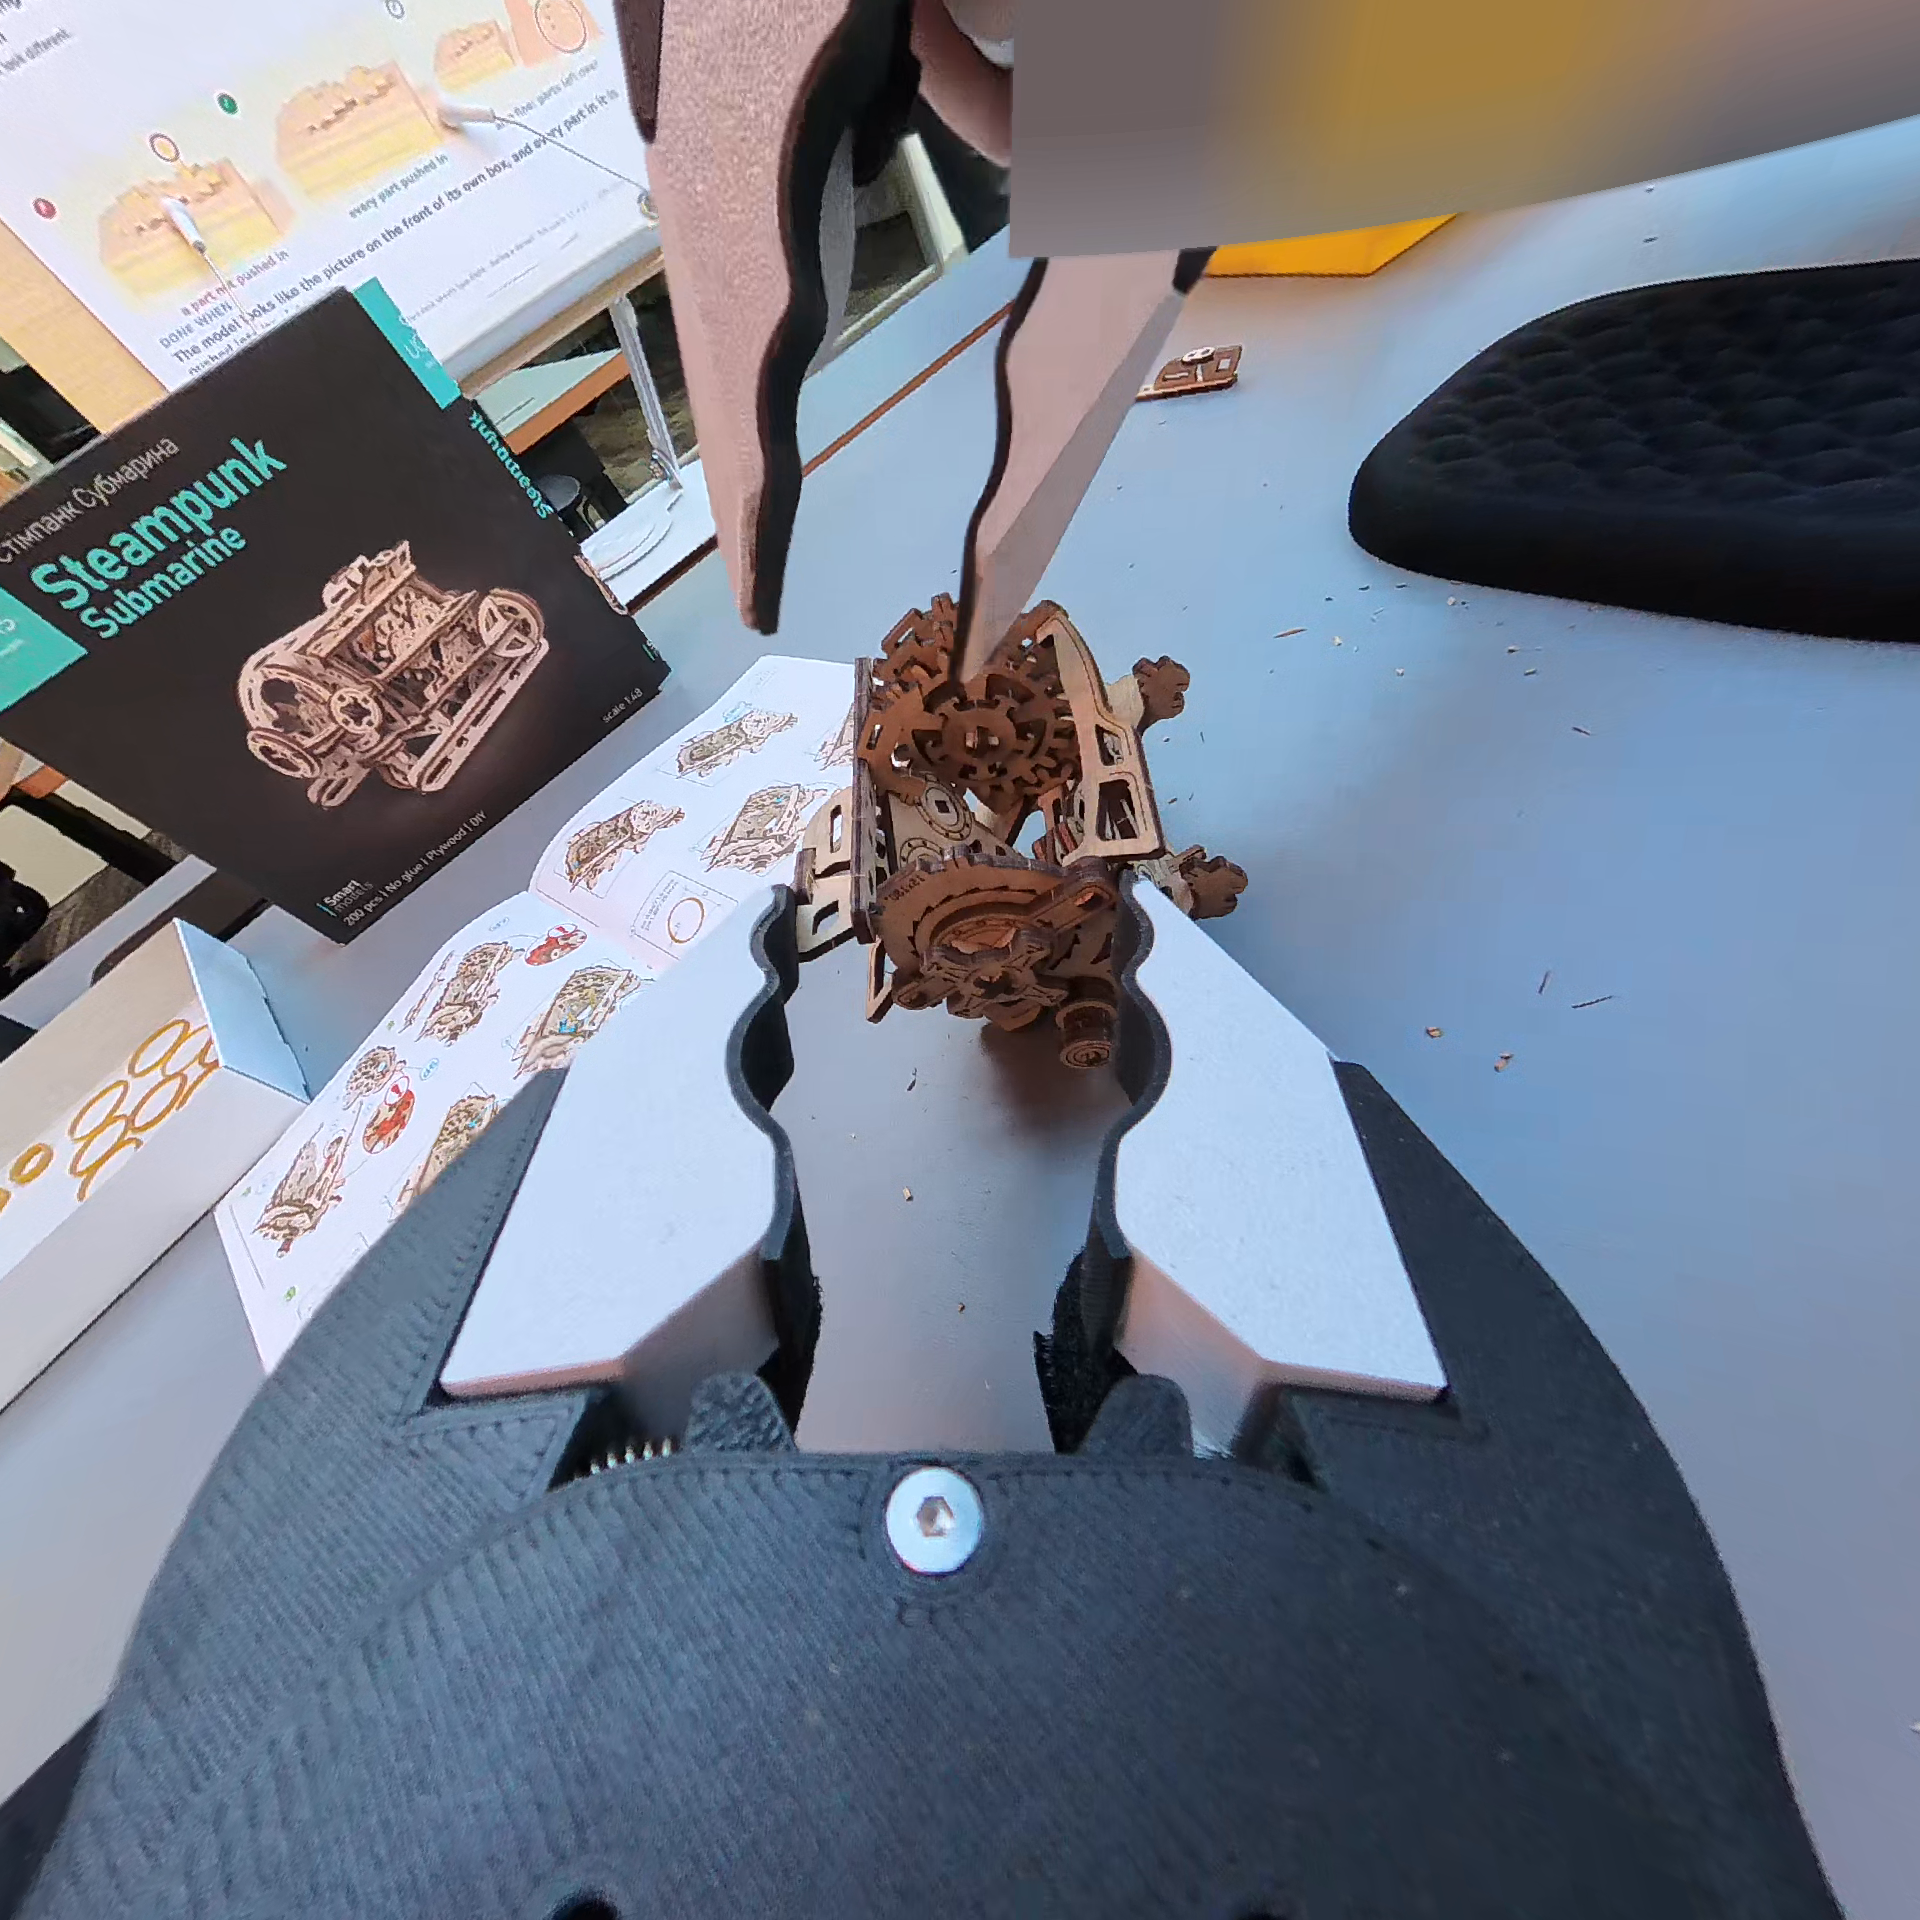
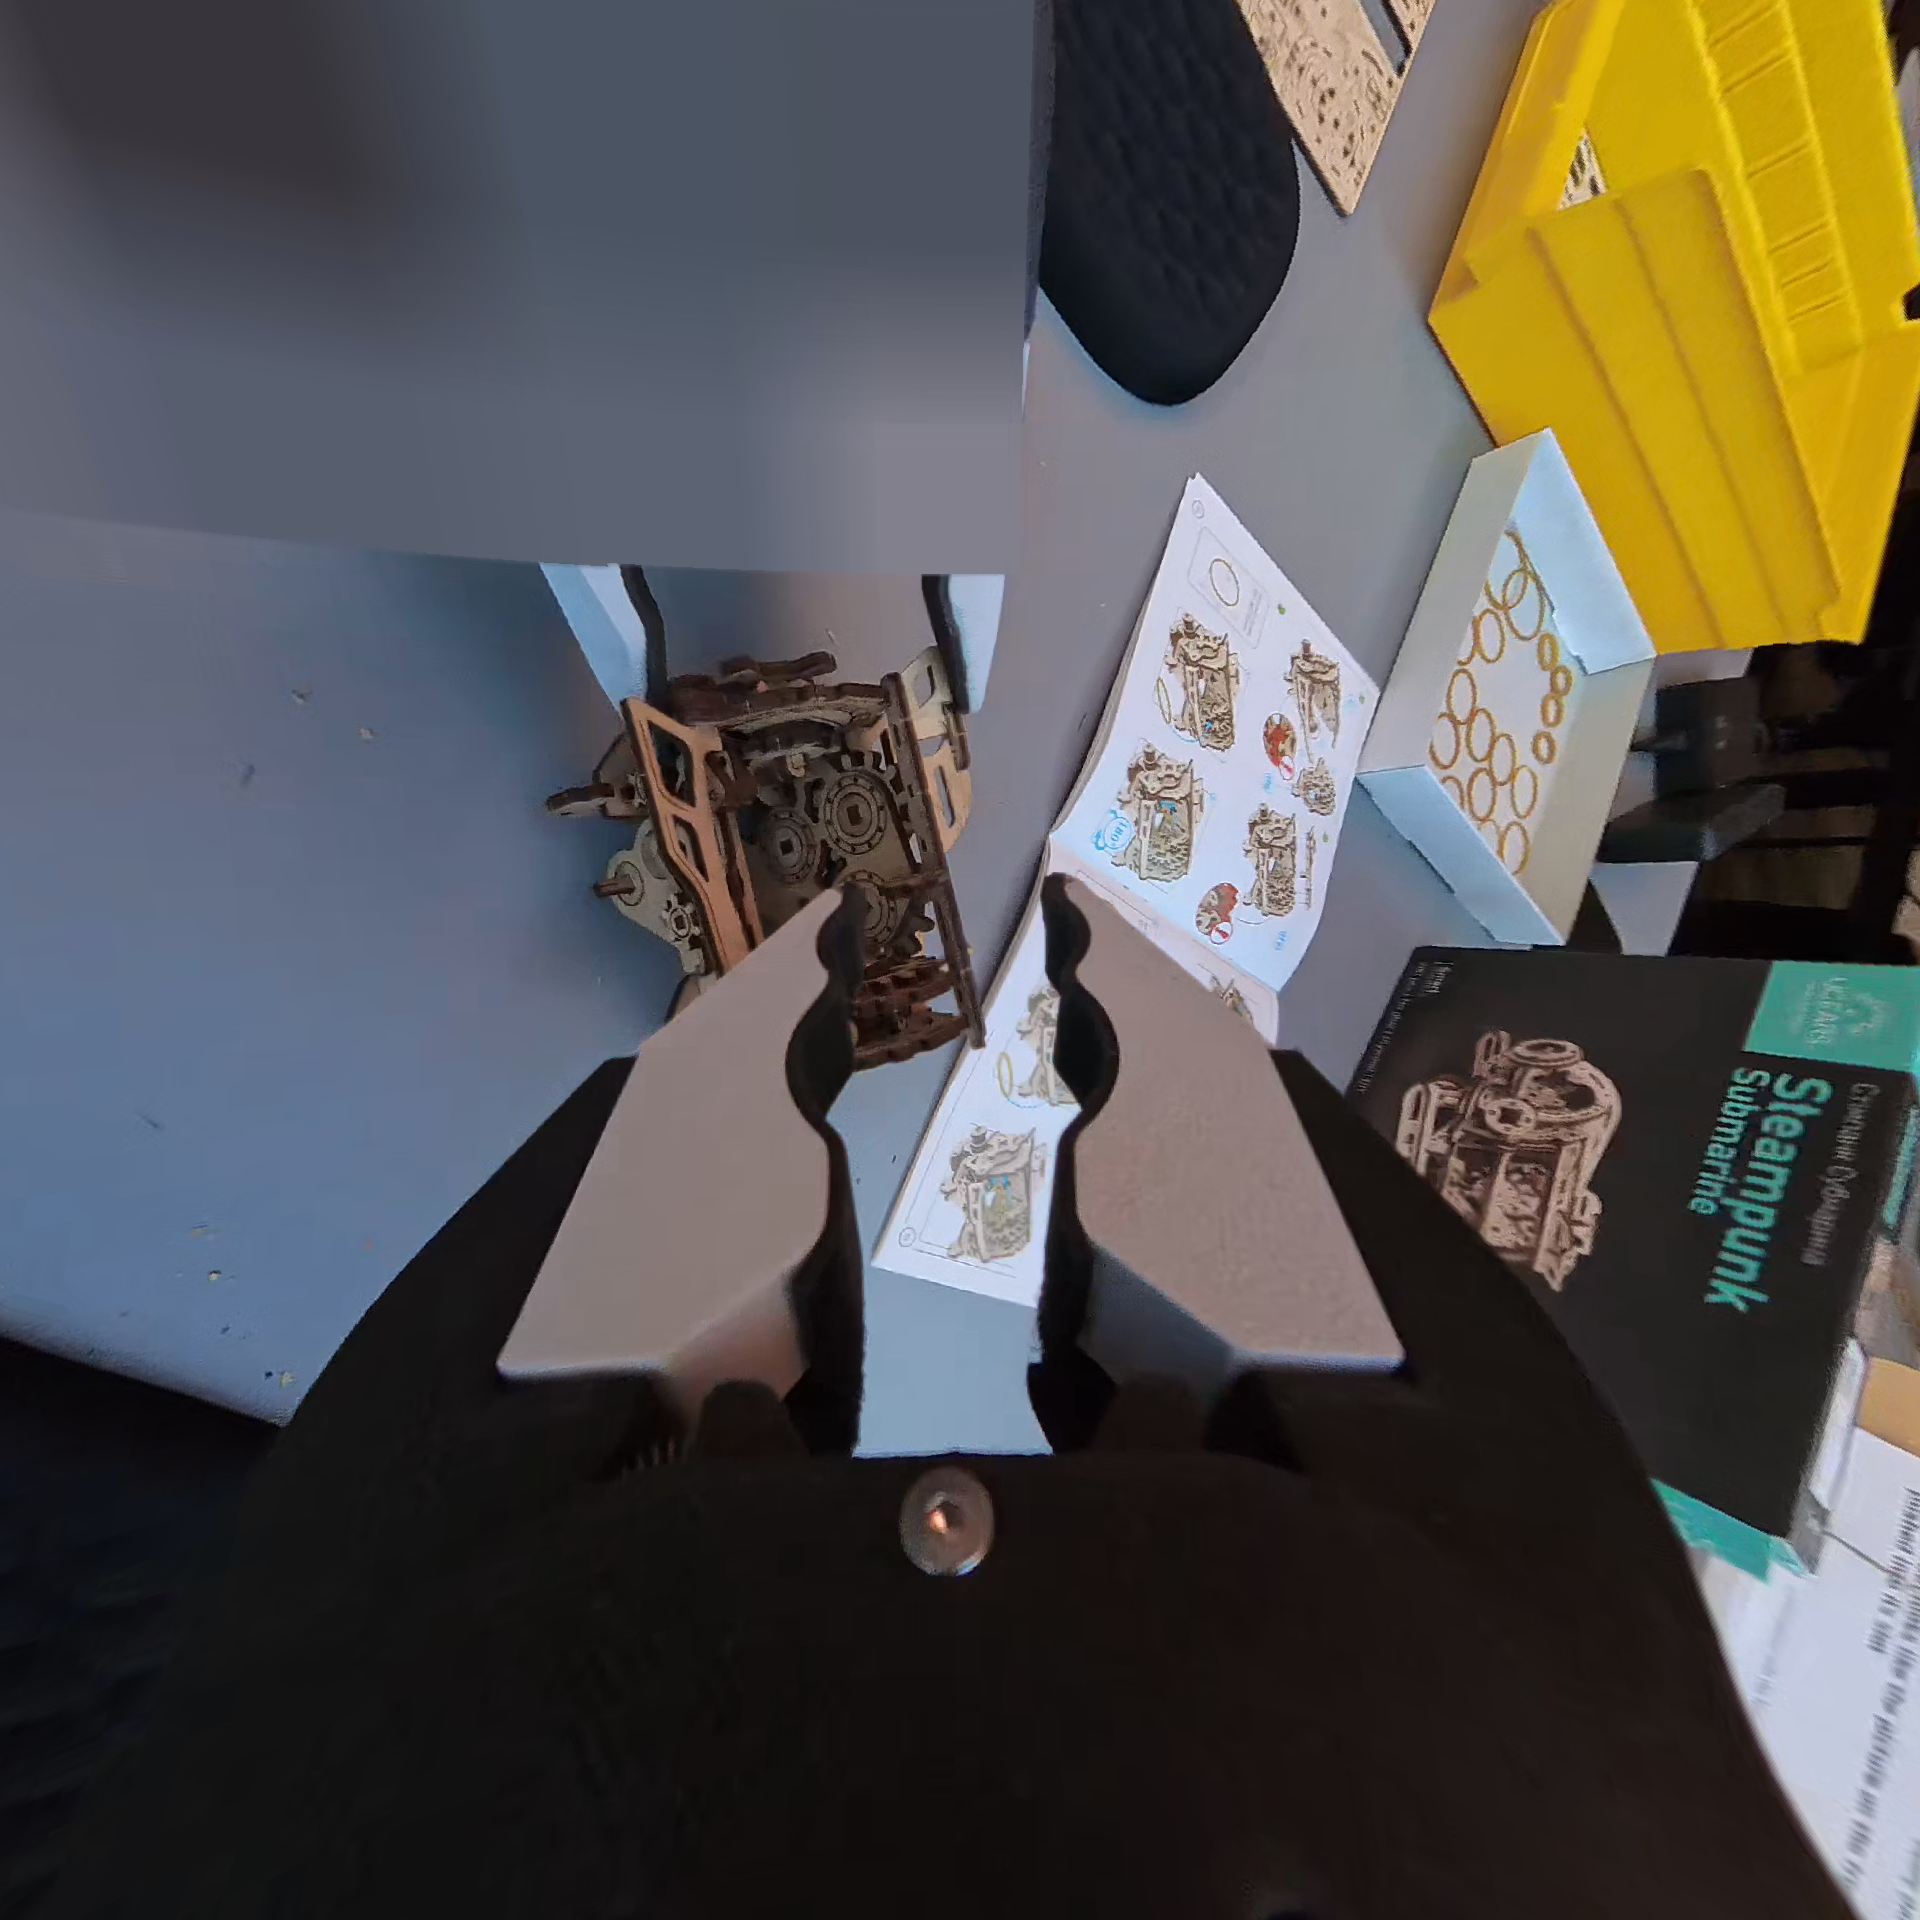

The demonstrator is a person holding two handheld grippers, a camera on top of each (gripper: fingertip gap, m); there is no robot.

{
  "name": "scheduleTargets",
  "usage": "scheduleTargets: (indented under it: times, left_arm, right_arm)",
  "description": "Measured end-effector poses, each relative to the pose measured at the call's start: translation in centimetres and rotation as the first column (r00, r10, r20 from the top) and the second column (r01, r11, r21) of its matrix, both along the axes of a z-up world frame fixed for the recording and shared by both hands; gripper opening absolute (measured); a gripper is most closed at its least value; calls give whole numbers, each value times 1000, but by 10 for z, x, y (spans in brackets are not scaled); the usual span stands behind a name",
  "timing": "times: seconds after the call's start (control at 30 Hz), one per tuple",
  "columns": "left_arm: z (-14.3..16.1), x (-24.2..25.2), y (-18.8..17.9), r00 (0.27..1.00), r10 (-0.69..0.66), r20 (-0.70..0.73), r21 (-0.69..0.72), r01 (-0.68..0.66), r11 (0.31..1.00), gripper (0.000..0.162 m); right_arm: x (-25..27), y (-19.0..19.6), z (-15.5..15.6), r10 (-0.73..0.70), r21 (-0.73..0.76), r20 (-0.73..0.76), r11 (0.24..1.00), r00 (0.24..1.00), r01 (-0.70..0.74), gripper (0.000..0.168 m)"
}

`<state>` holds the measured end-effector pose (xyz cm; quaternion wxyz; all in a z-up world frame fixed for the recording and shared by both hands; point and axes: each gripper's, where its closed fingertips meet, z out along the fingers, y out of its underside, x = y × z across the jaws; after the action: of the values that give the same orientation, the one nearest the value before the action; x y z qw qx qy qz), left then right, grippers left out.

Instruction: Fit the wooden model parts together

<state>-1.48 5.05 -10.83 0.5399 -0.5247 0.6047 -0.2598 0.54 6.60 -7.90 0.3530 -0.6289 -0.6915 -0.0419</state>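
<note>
- Wooden model (image 1: 997, 831), a half-built block of gears and frames, sits on the grey table (image 1: 1558, 935), its left edge over the open instruction booklet (image 1: 623, 904).
- Left gripper (image 1: 951, 914) brackets the model's near end, jaws apart; the right finger touches the wood, the left stands just clear.
- Right gripper (image 2: 945, 904) reaches in from the far side, jaws apart, one fingertip (image 1: 971, 644) against the top gears.
- Black kit box (image 1: 312, 623) stands near the booklet; a white tray of yellow rings (image 2: 1496, 707), a black cushion (image 1: 1662, 457) and a yellow bin (image 2: 1683, 343) lie farther out.
</note>
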Motion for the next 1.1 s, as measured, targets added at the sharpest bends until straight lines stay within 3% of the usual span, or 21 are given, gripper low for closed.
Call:
scheduleTargets:
  times: [0.13, 0.2, 0.47, 0.77, 1.1]
  left_arm:
    - [0, 1, -1, 1000, 6, -17, 13, -6, 1000, 59]
    - [1, 1, -1, 1000, 5, -23, 23, -4, 1000, 59]
    - [1, 3, -2, 999, -3, -36, 33, 4, 999, 59]
    - [2, 4, -2, 1000, -5, -27, 48, 6, 999, 59]
    - [2, 4, -2, 1000, -8, -30, 61, 10, 998, 60]
  right_arm:
    - [-4, 0, -16, -6, 54, 148, 999, 989, -2, 32]
    - [-3, 3, -20, -11, 96, 217, 995, 976, -10, 23]
    - [1, 6, -25, -35, 99, 315, 995, 948, 4, 18]
    - [5, 5, -32, -39, -98, 305, 993, 951, 72, 22]
    - [3, 2, -34, 27, -391, 313, 914, 949, 103, 29]
